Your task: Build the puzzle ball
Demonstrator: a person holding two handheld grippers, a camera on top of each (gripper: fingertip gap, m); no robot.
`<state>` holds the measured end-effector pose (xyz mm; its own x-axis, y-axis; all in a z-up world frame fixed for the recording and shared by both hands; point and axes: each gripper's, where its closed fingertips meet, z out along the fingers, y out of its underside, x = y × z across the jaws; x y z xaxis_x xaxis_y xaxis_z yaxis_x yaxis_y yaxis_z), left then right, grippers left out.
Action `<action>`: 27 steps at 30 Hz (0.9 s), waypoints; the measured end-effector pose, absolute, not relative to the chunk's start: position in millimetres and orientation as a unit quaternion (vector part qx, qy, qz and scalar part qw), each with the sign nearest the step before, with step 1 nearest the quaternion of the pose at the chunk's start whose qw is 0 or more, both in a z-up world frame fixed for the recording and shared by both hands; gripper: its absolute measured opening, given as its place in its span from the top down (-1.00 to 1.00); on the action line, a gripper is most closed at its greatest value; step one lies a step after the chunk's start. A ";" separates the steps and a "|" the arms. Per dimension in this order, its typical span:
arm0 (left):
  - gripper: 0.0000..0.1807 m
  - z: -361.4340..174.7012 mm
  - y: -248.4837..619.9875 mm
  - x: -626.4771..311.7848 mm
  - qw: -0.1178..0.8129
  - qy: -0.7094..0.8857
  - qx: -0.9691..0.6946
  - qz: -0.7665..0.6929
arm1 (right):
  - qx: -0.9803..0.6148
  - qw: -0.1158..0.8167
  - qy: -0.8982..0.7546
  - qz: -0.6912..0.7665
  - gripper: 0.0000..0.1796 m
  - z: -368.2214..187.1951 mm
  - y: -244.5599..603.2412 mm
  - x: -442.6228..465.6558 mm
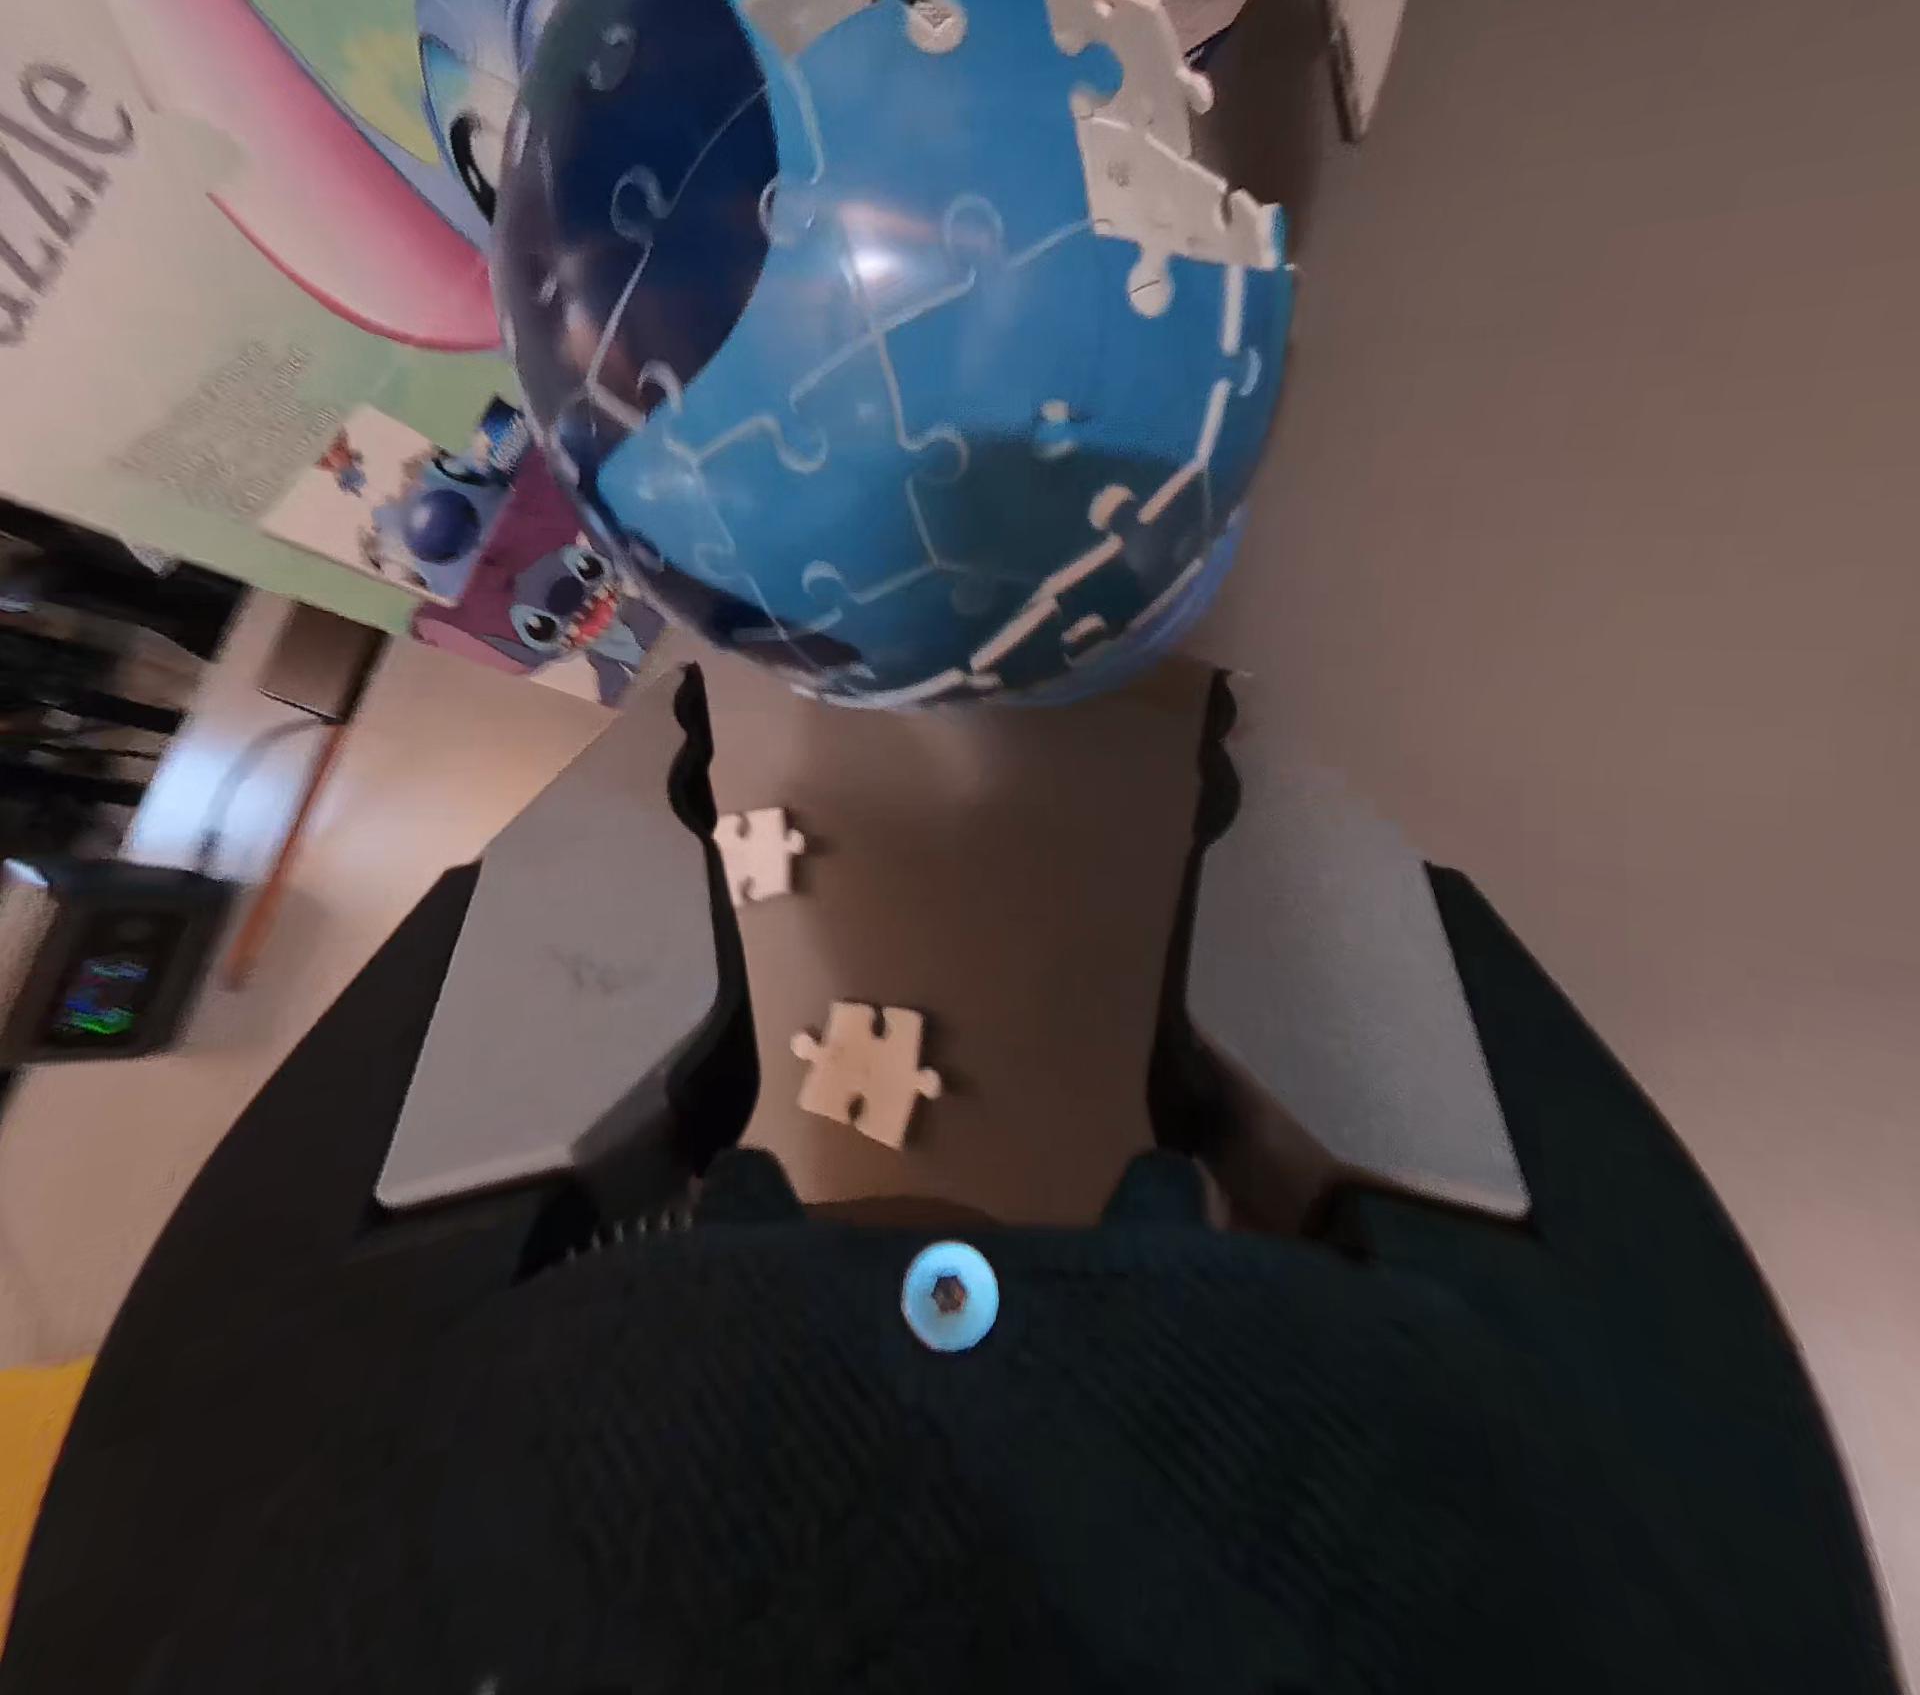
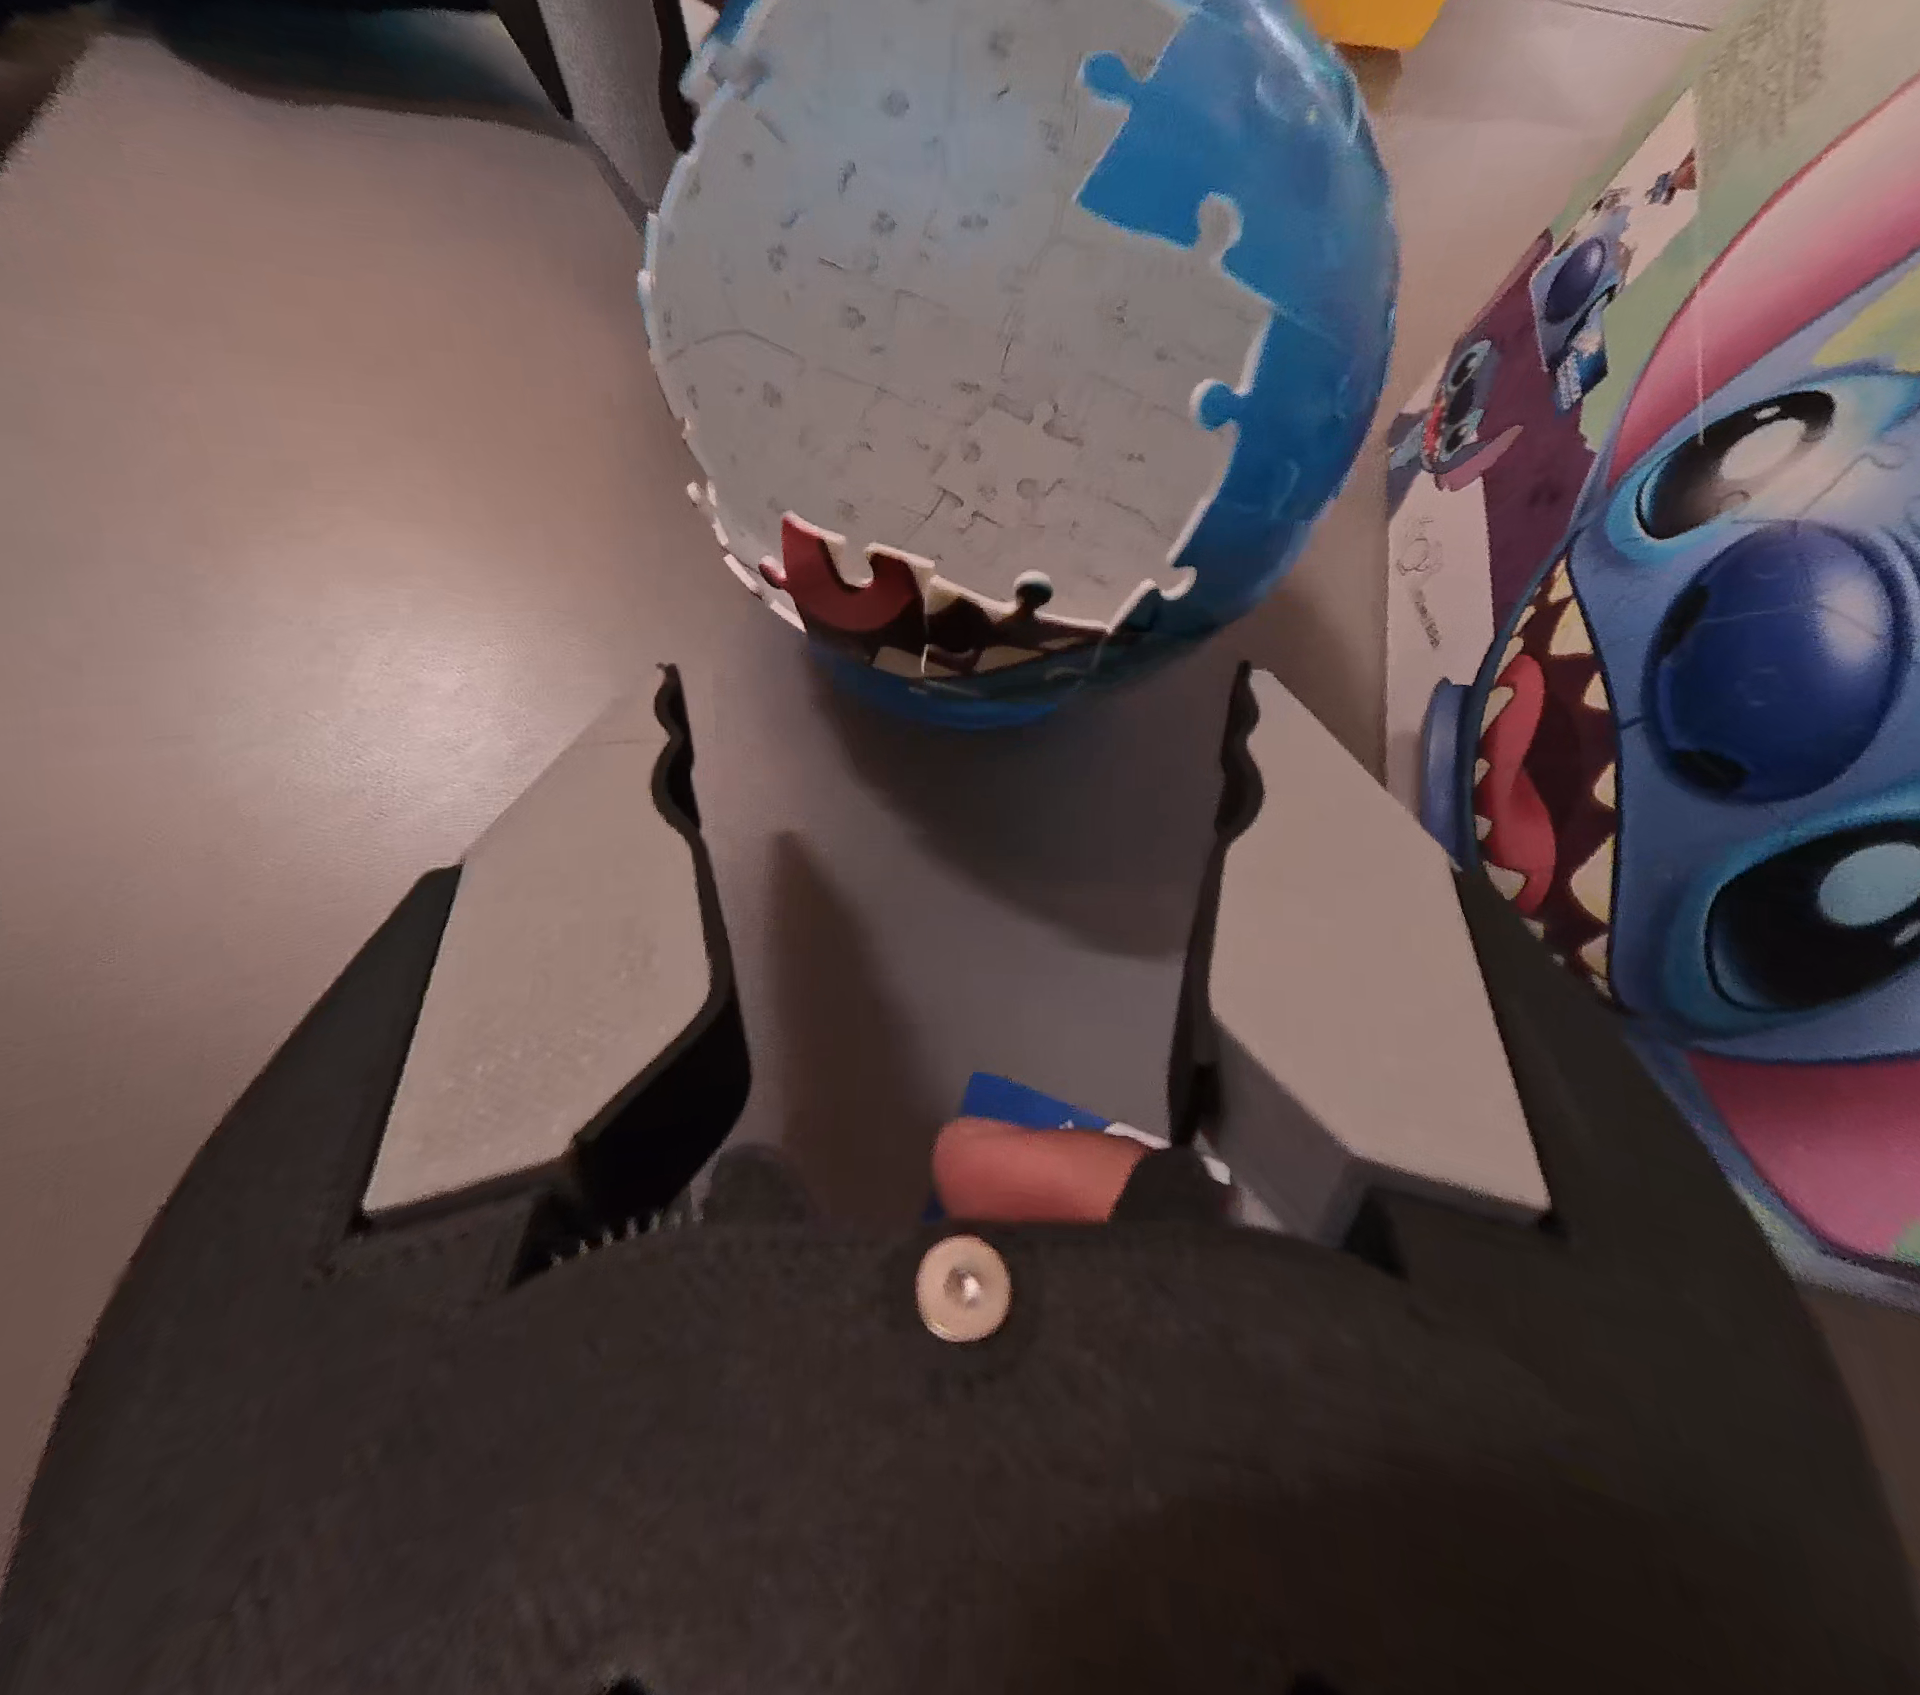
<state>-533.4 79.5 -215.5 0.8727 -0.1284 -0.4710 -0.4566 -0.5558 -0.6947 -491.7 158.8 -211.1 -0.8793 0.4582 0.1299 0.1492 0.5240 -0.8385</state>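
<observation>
The half-built puzzle ball (image 1: pixel 894 315) is the landmark: a blue shell of interlocked pieces with a ragged open edge that shows the pale inside (image 2: pixel 935 274) in the right wrist view. In both views it sits just beyond the fingertips of that view's own tool. The left tool (image 1: pixel 951 710) stands wide, its jaws clear of the ball and holding nothing. The right tool (image 2: pixel 951 710) is also spread wide, with nothing between its tips. Nearer the left camera than the ball, two loose white puzzle pieces (image 1: pixel 764 856) (image 1: pixel 868 1074) lie on the grey counter (image 1: pixel 1610 502). Beside the ball lies the printed puzzle box (image 2: pixel 1714 658) with its blue cartoon creature. A fingertip (image 2: pixel 1029 1172) shows at the right tool's base, far from the ball.
</observation>
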 end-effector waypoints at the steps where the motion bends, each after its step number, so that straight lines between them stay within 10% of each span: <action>1: -0.04 -214.5 77.3 -532.4 0.443 0.158 -0.866 0.171 | -0.181 0.157 -0.853 0.464 -0.12 -208.7 158.9 -489.8; 11: -0.17 -201.4 80.9 -525.0 0.474 -0.030 -0.877 -0.074 | -0.232 0.044 -0.830 0.505 -0.29 -198.4 166.1 -494.2; 27: -0.10 -225.5 93.2 -523.2 0.400 0.018 -0.913 -0.079 | -0.120 0.152 -0.876 0.441 -0.03 -209.9 155.0 -509.8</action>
